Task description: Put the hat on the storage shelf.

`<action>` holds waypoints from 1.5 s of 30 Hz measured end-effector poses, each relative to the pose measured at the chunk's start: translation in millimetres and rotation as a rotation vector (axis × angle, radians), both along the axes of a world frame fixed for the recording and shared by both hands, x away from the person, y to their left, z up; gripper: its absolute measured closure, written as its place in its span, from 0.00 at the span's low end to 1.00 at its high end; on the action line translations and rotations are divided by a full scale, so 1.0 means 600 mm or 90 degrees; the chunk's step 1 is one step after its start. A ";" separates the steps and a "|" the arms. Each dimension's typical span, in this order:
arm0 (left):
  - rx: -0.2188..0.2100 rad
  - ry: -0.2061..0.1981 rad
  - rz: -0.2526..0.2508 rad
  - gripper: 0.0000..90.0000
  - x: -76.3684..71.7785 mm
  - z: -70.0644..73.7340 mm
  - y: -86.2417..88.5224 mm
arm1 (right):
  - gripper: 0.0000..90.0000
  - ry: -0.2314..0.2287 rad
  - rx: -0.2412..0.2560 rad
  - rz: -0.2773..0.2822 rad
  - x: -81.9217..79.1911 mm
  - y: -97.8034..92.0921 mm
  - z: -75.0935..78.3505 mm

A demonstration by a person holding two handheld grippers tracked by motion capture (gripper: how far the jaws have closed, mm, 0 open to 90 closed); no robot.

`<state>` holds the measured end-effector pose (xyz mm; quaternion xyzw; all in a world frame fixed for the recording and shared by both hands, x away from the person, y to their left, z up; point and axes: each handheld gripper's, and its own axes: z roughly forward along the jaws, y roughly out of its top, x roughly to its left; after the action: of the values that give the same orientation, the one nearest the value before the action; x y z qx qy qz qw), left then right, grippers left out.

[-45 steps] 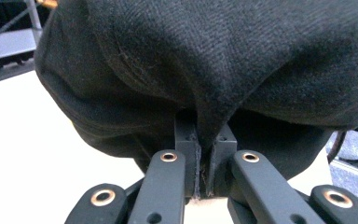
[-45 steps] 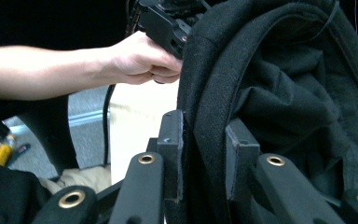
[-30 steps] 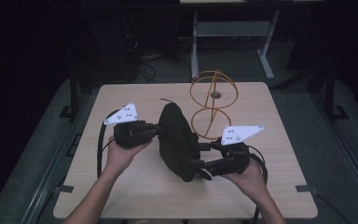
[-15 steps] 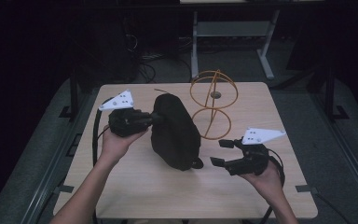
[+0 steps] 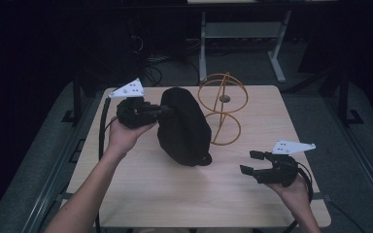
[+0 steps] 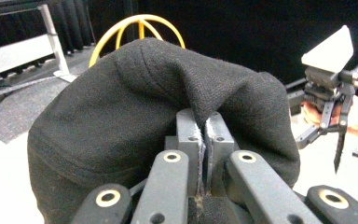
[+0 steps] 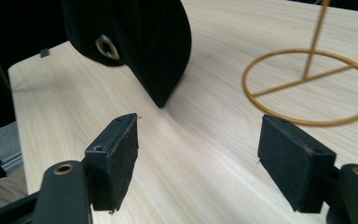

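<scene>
Holding, high view: my left gripper (image 5: 161, 111) pinches the black cap (image 5: 183, 127) by its edge at about 9 o'clock of the cap, lifting it so it hangs tilted above the middle of the wooden table (image 5: 175, 194). The gold wire hat stand (image 5: 222, 108) is just beside the cap at its 2 o'clock.
Right hand, high view: my right gripper (image 5: 252, 162) sits low at 4 o'clock of the cap, well apart from it, jaws spread and empty.
Grip, left gripper view: my jaws are pressed together on a fold of the cap's (image 6: 158, 116) wool-like cloth, no gap between them. The stand's (image 6: 140, 23) loops rise behind the cap at 12 o'clock; my right gripper (image 6: 328, 116) shows at 3 o'clock.
Opening, right gripper view: my two pads (image 7: 119, 161) stand wide apart with bare table (image 7: 200, 154) between them. The cap's (image 7: 135, 42) brim hangs at 11 o'clock, a brass eyelet (image 7: 106, 47) on its side; the stand's round base ring (image 7: 307, 88) lies at 2 o'clock.
Doing it well: I judge the cap is bound for the stand, so I would keep the left pinch firm, bring the right jaws onto the opposite edge to open the crown, then lower it squarely over the top loops without knocking the light frame.
Writing: no brand, label or lettering is legible on the cap or the stand.
</scene>
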<state>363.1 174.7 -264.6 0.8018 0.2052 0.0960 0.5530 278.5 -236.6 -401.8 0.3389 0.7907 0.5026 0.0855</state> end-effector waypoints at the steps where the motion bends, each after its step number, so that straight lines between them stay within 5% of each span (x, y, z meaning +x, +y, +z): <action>1: 0.000 0.001 0.002 0.98 0.005 0.005 -0.002 | 0.32 -0.003 -0.002 -0.005 0.000 -0.003 -0.001; 7: -0.019 0.002 0.006 0.98 0.028 0.028 -0.008 | 0.32 -0.003 -0.010 -0.037 0.003 -0.025 -0.013; 19: -0.013 -0.013 0.003 0.98 0.067 0.078 -0.041 | 0.32 -0.010 -0.002 -0.089 0.013 -0.064 -0.017; 37: 0.026 -0.024 -0.004 0.98 0.140 0.138 -0.133 | 0.31 -0.024 0.010 -0.139 0.019 -0.101 -0.019; 45: 0.020 0.004 -0.002 0.98 0.182 0.145 -0.173 | 0.31 -0.021 0.036 -0.155 0.021 -0.109 -0.022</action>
<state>472.0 71.2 -177.4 0.8109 0.2038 0.0957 0.5401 290.8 -302.1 -415.3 0.4262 0.7280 0.5158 0.1492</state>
